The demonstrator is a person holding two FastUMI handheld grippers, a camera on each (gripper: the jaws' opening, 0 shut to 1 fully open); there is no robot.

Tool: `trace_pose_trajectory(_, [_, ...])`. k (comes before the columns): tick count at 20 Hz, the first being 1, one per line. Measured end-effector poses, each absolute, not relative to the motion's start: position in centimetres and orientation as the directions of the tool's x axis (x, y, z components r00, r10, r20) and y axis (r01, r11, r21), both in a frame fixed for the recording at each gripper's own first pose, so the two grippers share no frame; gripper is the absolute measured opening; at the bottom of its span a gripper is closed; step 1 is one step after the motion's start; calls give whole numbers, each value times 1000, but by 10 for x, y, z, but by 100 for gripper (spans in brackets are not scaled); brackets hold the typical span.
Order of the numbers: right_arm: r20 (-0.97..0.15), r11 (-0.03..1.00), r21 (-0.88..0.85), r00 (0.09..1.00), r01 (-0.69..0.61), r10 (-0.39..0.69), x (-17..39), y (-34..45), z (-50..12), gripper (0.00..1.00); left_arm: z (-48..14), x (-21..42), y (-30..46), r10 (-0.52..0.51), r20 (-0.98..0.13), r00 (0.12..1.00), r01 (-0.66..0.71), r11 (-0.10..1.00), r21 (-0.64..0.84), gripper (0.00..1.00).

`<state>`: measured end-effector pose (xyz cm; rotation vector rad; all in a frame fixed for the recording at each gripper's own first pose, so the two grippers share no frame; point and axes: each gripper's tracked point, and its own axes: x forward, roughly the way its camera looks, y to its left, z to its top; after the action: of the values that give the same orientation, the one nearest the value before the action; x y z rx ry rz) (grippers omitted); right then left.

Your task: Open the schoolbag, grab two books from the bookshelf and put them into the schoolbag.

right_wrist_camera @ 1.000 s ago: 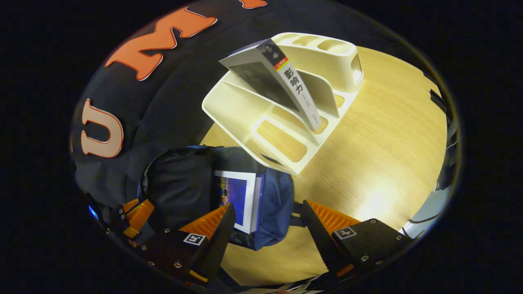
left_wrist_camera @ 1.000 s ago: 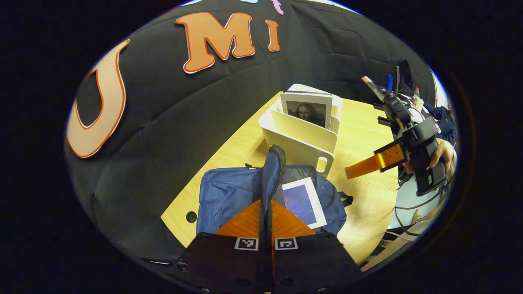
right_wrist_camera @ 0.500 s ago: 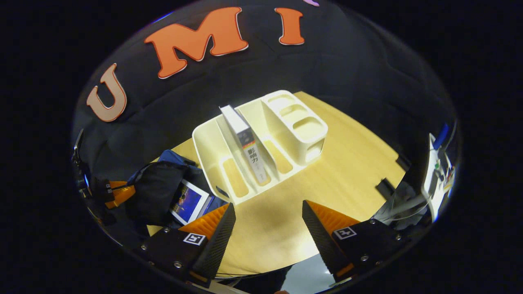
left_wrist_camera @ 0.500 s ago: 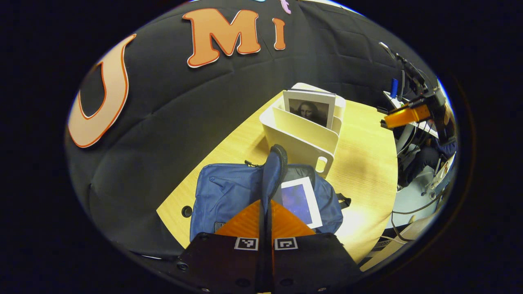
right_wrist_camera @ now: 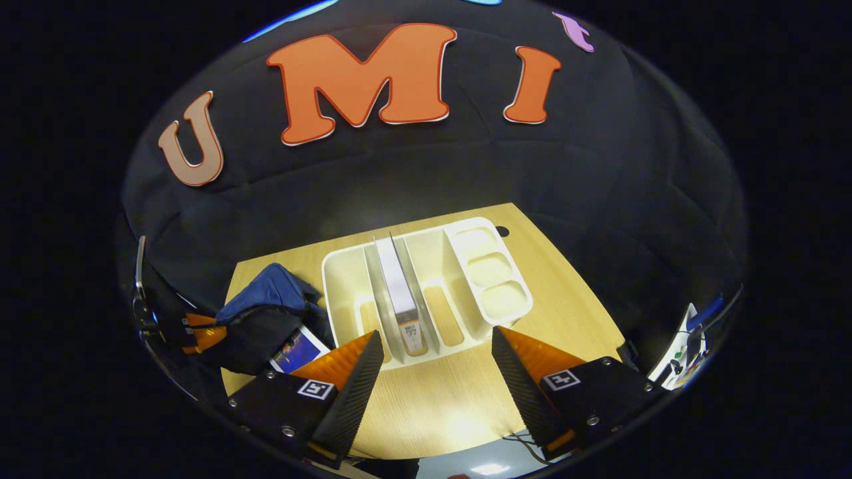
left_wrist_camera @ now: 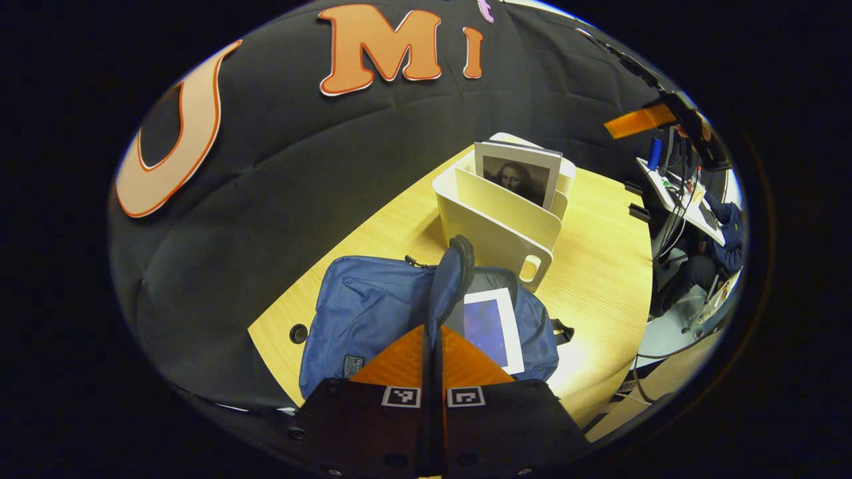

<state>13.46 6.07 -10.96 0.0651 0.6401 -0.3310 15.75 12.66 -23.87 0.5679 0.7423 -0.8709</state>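
The blue schoolbag (left_wrist_camera: 363, 313) lies on the wooden table (left_wrist_camera: 599, 279). My left gripper (left_wrist_camera: 432, 327) is shut on its raised flap (left_wrist_camera: 452, 273) and holds the mouth wide. Inside lies a book with a blue cover (left_wrist_camera: 489, 326). Behind the bag stands the cream bookshelf (left_wrist_camera: 499, 229) with a portrait-cover book (left_wrist_camera: 519, 176) upright in it. My right gripper (right_wrist_camera: 436, 339) is open and empty, hovering high in front of the bookshelf (right_wrist_camera: 346, 279), its gap roughly in line with the upright book (right_wrist_camera: 399, 286). The schoolbag (right_wrist_camera: 266, 293) and the left gripper (right_wrist_camera: 193, 329) sit at lower left.
The shelf's right end has three small cups (right_wrist_camera: 489, 269). The table has a cable hole (left_wrist_camera: 297, 332) left of the bag. Beyond the table's right edge are a cluttered desk (left_wrist_camera: 679, 193) and a seated person (left_wrist_camera: 725, 219). Bare tabletop (right_wrist_camera: 432, 406) lies below the right gripper.
My right gripper has risen and drawn back from over the bag and now faces the bookshelf squarely. The left gripper keeps its hold on the flap, barely shifted.
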Motion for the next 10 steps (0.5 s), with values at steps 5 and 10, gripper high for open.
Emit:
trace_pose_trajectory(5, [-644,972,-51,737,229,-207,192,67,-121,98,-246,165,128,-445,-786,429,822,554,135,0])
trace_pose_trajectory(10, [-697,979,-66,693,194,-185,234,63,-149,97,-247,163,128,-446,-792,416,819,562,114,0])
